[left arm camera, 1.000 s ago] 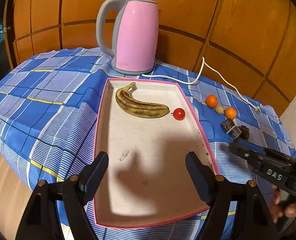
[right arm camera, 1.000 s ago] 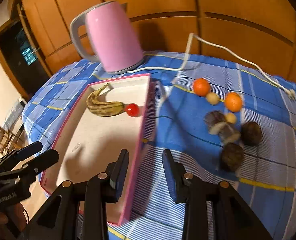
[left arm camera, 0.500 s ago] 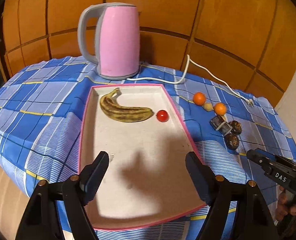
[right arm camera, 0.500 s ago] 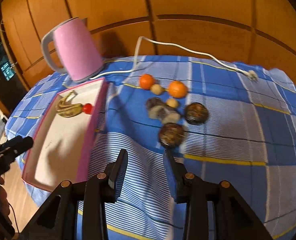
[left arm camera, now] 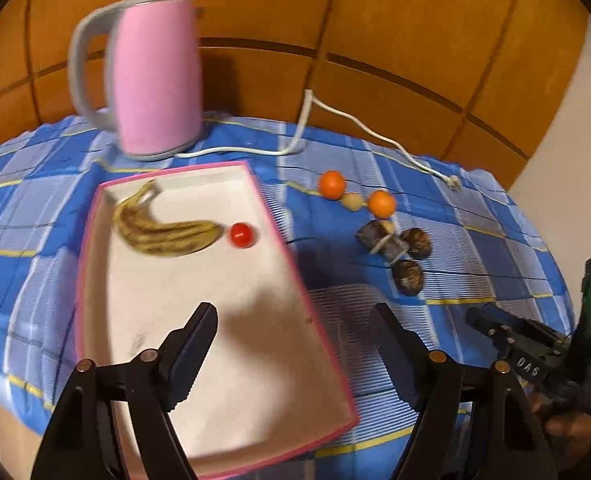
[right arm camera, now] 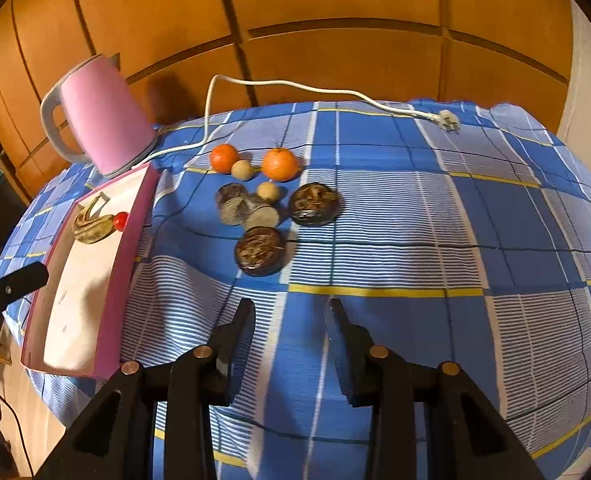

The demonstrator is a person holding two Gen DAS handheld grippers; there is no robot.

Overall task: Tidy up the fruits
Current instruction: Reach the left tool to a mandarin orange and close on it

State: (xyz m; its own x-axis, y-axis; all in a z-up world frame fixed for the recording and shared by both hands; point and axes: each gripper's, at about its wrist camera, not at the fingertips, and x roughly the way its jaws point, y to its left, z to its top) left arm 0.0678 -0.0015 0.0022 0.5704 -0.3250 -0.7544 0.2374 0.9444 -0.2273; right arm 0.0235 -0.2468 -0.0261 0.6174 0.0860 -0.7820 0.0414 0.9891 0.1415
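Jaws of the left gripper (left arm camera: 295, 322) have just narrowed but stand spread and empty over the pink tray's (left arm camera: 327, 364) near end; the right gripper (right arm camera: 289, 314) hangs narrowly parted, empty, above the cloth. Farther in, banana (left arm camera: 163, 232) and red fruit (left arm camera: 242, 235) lie at the tray's far end; oranges (right arm camera: 280, 164) and dark fruits (right arm camera: 260, 251) cluster beside it toward the table's far edge.

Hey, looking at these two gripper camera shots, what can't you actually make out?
- Banana, left wrist view: motion blur smears its skin.
- Tray floor, right wrist view: its near wall hides part of it.
- Dark round fruits: what kind cannot be told.
- Kettle base, left wrist view: blurred.
- Person's hand, left wrist view: dark, cut off by the edge.
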